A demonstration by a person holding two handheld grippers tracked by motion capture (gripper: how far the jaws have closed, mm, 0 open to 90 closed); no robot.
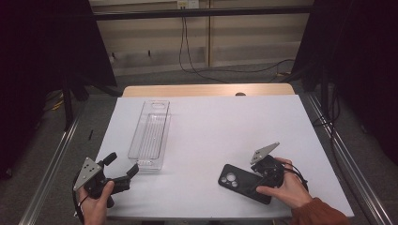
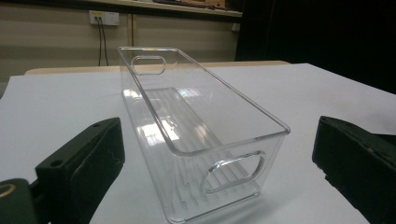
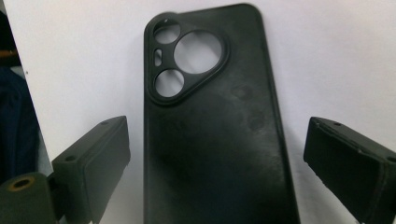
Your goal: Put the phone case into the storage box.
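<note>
A black phone case (image 1: 234, 179) lies back-up on the white table (image 1: 225, 122) near the front right, its camera cutouts (image 3: 187, 56) pointing away from my right gripper. My right gripper (image 1: 259, 182) hovers over the case's near end, open, one jaw on each side of the case (image 3: 210, 130) without touching it. A clear plastic bin (image 1: 150, 136) stands lengthwise at the left, empty, with handle holes in both ends. My left gripper (image 1: 122, 165) is open just in front of the bin's near end (image 2: 224, 163), jaws wide apart.
A wooden table edge (image 1: 206, 90) shows beyond the white sheet. Metal rails (image 1: 51, 164) run along both sides of the table. Cables (image 1: 187, 56) hang down the back wall to the floor. Bare white surface lies between the bin and the case.
</note>
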